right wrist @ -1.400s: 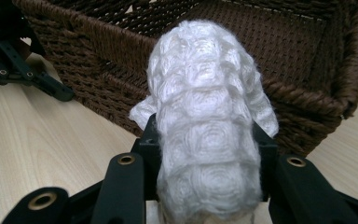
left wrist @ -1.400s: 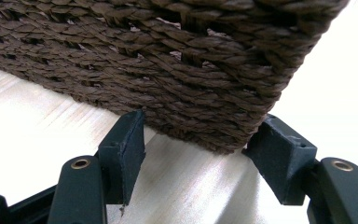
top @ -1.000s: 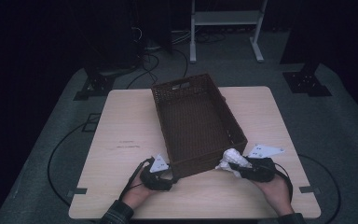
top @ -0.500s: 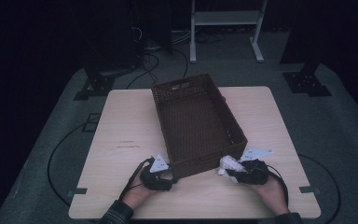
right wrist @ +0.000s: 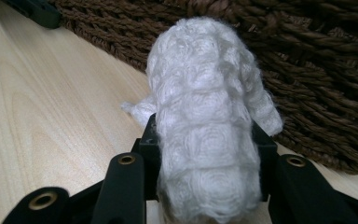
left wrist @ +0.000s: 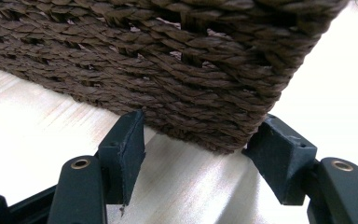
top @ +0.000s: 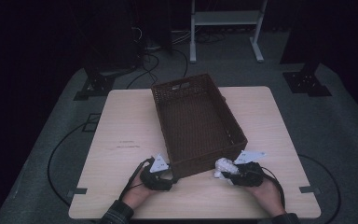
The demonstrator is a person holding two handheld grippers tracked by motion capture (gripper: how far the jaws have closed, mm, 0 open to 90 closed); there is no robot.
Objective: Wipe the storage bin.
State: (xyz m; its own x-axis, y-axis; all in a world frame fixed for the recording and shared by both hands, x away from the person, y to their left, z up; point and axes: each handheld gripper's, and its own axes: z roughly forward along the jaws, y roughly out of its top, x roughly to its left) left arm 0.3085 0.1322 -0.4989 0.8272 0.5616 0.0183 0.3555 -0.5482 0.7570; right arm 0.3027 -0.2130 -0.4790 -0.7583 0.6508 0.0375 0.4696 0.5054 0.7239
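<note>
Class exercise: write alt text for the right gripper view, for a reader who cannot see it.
A white knitted cloth, rolled into a bundle, is clamped between the black jaws of the right gripper. Behind it runs the wall of a brown woven basket, standing on a pale wooden table.

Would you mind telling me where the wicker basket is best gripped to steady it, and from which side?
Grip the wicker basket at its near left corner, approached level from the person's side. The left hand-held gripper already straddles that corner low down, where the stiff woven wall narrows to fit between the jaws.
</note>
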